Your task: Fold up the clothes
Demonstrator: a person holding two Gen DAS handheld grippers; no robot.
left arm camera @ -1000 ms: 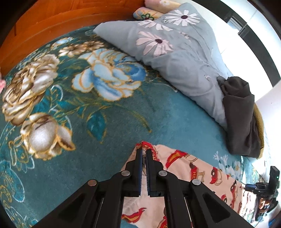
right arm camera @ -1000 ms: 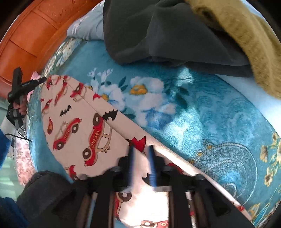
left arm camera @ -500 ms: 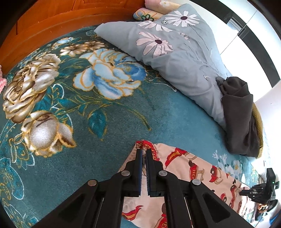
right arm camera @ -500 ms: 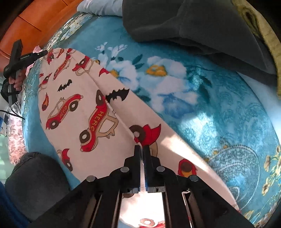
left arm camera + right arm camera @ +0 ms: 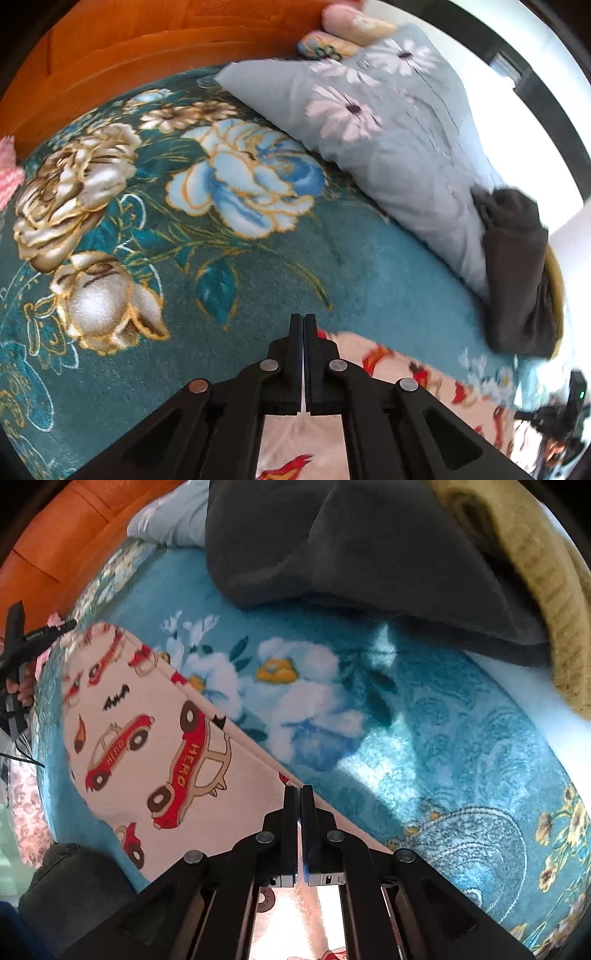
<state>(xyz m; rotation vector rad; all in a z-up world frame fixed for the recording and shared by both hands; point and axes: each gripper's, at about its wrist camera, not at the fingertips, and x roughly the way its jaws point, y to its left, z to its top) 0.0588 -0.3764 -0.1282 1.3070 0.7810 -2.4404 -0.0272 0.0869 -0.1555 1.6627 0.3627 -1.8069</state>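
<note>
Garment: the car-print cloth is spread flat on the teal floral blanket, lower left of the right wrist frame.
Right gripper: fingers pressed together over the cloth's edge; a grip cannot be confirmed.
Left gripper: likewise closed at the cloth's corner.
Surroundings: grey daisy pillow, upper right; dark clothing above.

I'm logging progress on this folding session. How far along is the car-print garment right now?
Done: the car-print garment lies as a long flat strip on the teal blanket, one straight edge showing, so a lengthwise fold looks made. In hand: the left gripper and right gripper are both shut at its ends; whether they pinch cloth is hard to tell. Left: probably folding the strip across. The dark garment sits unfolded.
</note>
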